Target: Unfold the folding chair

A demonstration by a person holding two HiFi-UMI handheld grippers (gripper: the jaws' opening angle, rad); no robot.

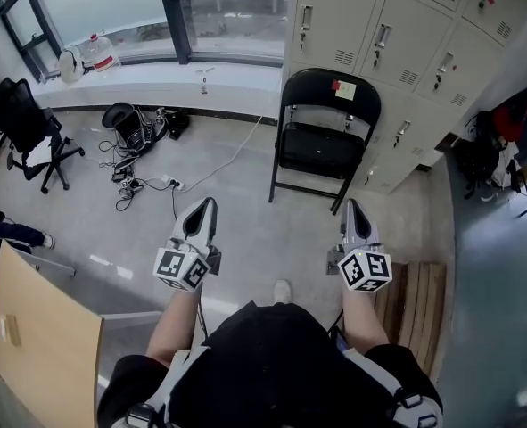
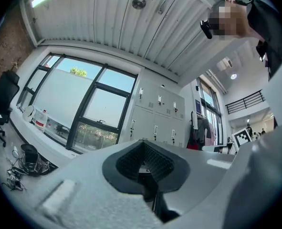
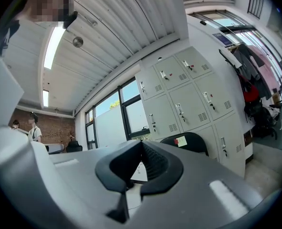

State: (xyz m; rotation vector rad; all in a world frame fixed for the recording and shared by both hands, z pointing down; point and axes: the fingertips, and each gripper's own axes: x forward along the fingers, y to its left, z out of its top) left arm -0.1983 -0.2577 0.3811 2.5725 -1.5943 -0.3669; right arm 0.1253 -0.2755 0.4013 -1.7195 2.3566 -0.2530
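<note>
Head view, looking steeply down on a grey floor.

Chair [image 1: 324, 136]: black, folding, at 12 to 1 o'clock from the person, well apart from both grippers. It stands on its legs with the seat down and its back close to the lockers [image 1: 397, 43]. A note [image 1: 344, 88], yellow with a red corner, sticks on the backrest. In the right gripper view the chair [image 3: 191, 142] shows just right of the jaw tips, in front of the lockers [image 3: 188, 94].

Left gripper [image 1: 208, 205]: held out in front of the person at 11 o'clock, over bare floor. In its own view the left gripper [image 2: 148, 168] has its jaws pressed together with nothing between them.

Right gripper [image 1: 353, 207]: held out at 1 o'clock, level with the left one, tip toward the chair's front legs. In its own view the right gripper [image 3: 137, 168] also has its jaws pressed together and empty.

Surroundings: wooden slats [image 1: 419, 301] on the floor at 3 o'clock; cables [image 1: 134, 172] at 10 o'clock; an office chair [image 1: 27, 123] at 9 to 10 o'clock; a wooden board [image 1: 40, 337] at 8 o'clock; a window [image 1: 201, 7] at 11 to 12 o'clock.
</note>
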